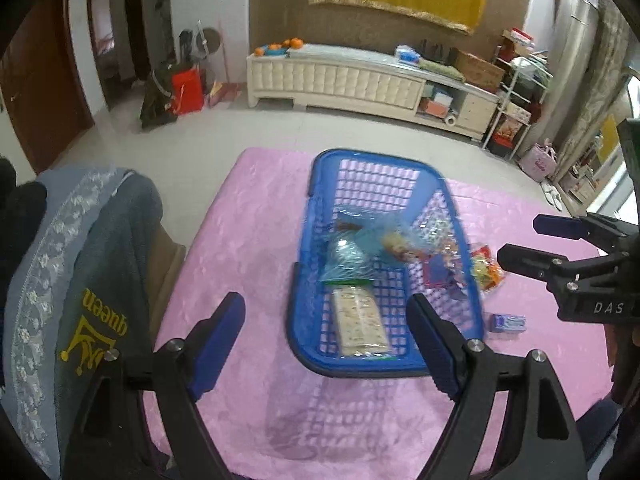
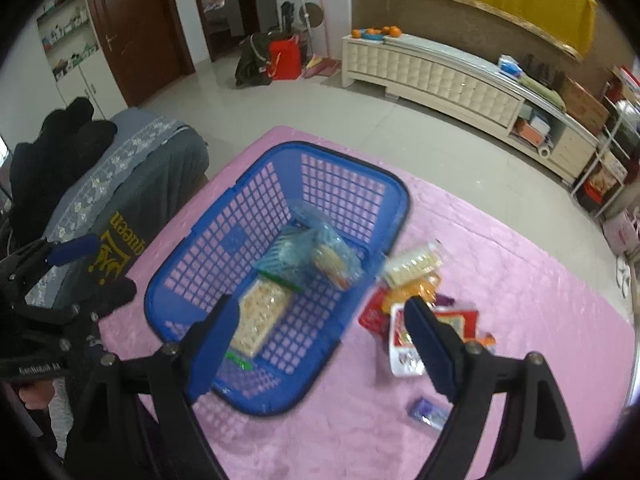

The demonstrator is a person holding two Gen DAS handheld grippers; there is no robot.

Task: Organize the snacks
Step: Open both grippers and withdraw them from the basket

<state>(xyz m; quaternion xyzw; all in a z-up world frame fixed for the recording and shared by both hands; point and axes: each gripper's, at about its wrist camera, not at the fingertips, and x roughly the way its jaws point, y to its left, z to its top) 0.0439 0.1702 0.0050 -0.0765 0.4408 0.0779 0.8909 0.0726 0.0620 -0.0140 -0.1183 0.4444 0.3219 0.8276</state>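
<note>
A blue plastic basket (image 1: 316,184) (image 2: 304,146) stands on the pink tablecloth (image 1: 248,240). Inside it lie a flat pack of crackers (image 1: 360,320) (image 2: 262,316) and some bluish clear bags (image 1: 348,256) (image 2: 320,248). Loose snack packets (image 1: 486,268) (image 2: 416,276) are heaped on the cloth just right of the basket. A small blue packet (image 1: 509,323) (image 2: 428,410) lies nearer the front. My left gripper (image 1: 326,308) (image 2: 114,266) hovers open above the basket's near end, holding nothing. My right gripper (image 2: 320,304) (image 1: 520,238) is open and holds nothing, above the basket's right wall and the heap.
A chair draped with grey clothing (image 1: 92,260) (image 2: 132,184) stands against the table's left edge. Beyond the table are a tiled floor and a long cream cabinet (image 1: 340,76). Bare pink cloth lies in front of the basket.
</note>
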